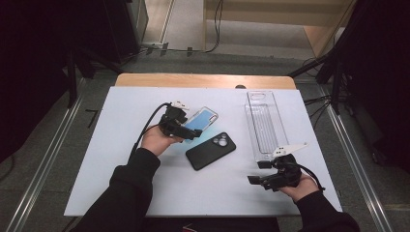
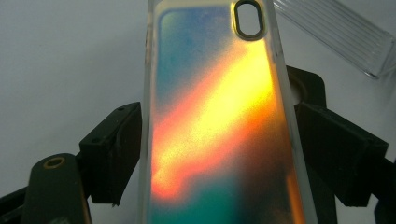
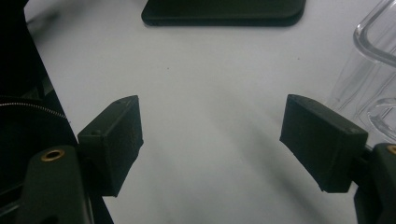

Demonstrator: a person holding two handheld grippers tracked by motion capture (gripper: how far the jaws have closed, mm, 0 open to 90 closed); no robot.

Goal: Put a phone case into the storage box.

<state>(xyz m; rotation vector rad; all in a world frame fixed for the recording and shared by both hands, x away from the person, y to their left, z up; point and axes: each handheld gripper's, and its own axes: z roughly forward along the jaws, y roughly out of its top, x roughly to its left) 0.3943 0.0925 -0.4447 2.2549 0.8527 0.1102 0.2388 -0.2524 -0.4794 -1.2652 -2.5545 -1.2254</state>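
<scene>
The bench (image 1: 145, 193), under its white cover, is carrying three things, and the longest of them, a clear plastic tray (image 1: 263, 123), is lying lengthwise at the right. Nearer the middle a black phone case (image 1: 211, 151) is resting flat with its camera cut-out toward the tray. The work's own thing, an iridescent phone case (image 1: 203, 120), is sitting between the jaws of the left claw (image 1: 186, 131) at the left of centre, angled toward the far right and, as far as I can judge, coming up off the surface.

In the left gripper view that case (image 2: 212, 121) is running straight up between the two pads, which are standing wide and bearing on its long clear edges. It is looking light, thin and somewhat flexible, with a glossy back that may be slipping under a loose hold; the long sides near the middle, well clear of the camera hole, are the sensible place to pinch.

The right claw (image 1: 256, 172) is hanging wide open with nothing in it near the tray's near end. The black case, lying just beside the lifted one, is the likeliest thing to be getting in the way.
</scene>
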